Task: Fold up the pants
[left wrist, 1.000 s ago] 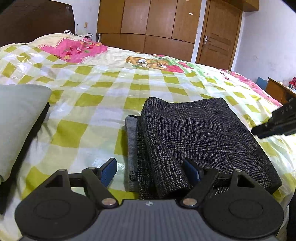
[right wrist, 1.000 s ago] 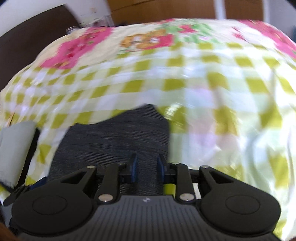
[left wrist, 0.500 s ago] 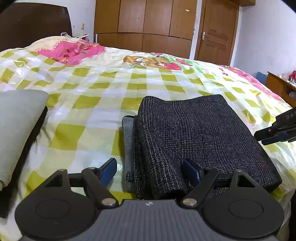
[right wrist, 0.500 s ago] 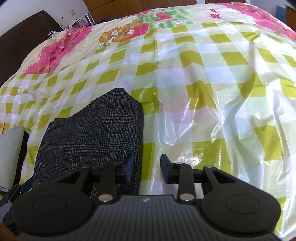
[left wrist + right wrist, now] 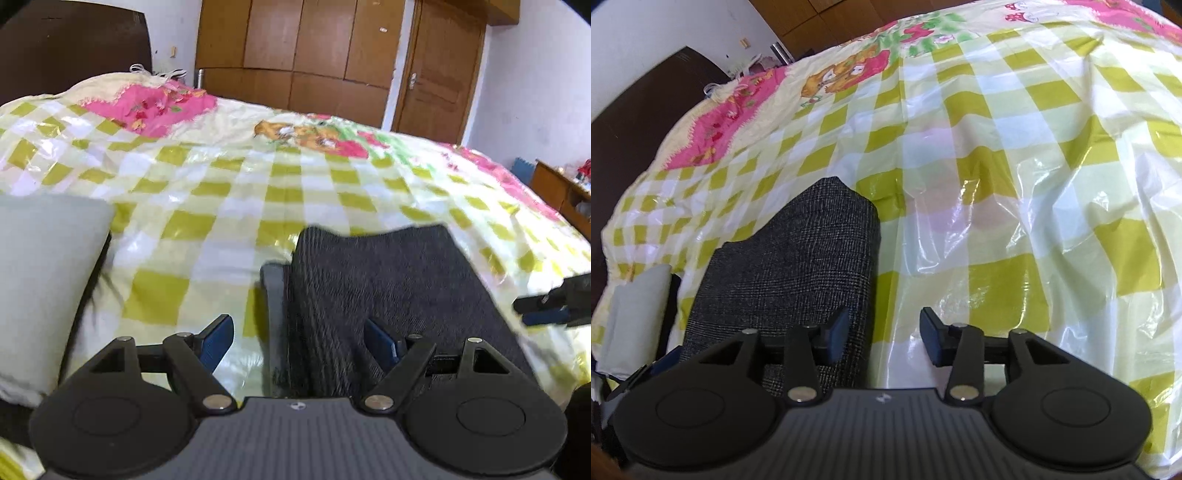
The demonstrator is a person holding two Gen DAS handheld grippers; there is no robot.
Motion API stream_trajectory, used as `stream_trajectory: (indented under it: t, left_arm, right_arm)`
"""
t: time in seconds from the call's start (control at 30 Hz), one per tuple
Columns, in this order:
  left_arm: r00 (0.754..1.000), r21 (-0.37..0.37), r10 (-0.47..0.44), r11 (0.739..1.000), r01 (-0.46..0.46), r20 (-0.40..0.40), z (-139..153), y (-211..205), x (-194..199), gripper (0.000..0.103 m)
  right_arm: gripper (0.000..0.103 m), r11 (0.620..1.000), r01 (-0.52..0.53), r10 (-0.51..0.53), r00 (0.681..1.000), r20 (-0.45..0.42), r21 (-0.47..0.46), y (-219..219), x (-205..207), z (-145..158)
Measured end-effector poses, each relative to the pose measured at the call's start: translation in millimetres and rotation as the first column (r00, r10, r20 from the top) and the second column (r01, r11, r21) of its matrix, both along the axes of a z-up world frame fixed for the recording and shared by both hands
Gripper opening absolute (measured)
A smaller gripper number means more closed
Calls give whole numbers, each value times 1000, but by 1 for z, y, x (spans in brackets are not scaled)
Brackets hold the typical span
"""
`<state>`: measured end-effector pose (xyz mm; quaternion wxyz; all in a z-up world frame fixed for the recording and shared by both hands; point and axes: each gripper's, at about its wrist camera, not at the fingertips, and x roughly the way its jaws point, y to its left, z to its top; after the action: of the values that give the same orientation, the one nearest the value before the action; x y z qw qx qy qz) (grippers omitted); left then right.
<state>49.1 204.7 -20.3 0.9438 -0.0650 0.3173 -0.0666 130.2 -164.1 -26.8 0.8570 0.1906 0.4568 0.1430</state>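
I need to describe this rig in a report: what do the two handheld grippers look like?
Both look alike. The left gripper has a ribbed dark grey body with a small round logo, two round black discs, black linkage arms with silver pivot pins, and blue pads on its fingers. The right gripper matches, its pads darker blue. No cables or sleeves show.

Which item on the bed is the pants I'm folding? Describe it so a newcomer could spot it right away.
Start at the bed cover, a glossy sheet of yellow-green and white checks. Near its front edge, just ahead of the left tongs, lies a folded rectangle of fabric: the pants. They are dark charcoal with a fine woven check, unlike the plain pale grey cushion on the left.
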Motion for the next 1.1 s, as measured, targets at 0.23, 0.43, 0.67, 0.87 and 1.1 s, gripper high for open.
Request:
stream_trajectory:
  t: [0.23, 0.43, 0.67, 0.87, 1.1]
  left_arm:
    - [998, 15, -58, 998, 58, -33, 5, -5, 22, 89]
    - [996, 2, -72, 997, 72, -61, 2, -13, 41, 89]
    - [989, 28, -124, 992, 127, -78, 1, -33, 53, 89]
    - [984, 12, -120, 992, 123, -128, 0, -31, 77, 82]
    - [974, -76, -125, 991, 112, -191, -1, -19, 108, 79]
  right_arm:
    - [49, 991, -46, 45, 999, 8, 130, -9, 3, -10]
    - [53, 968, -136, 135, 991, 17, 209, 7, 18, -21]
    - [55, 956, -175, 180, 984, 1, 236, 17, 38, -31]
    - [55, 948, -175, 181, 983, 2, 266, 13, 41, -36]
    - [55, 945, -193, 195, 981, 19, 266, 12, 41, -39]
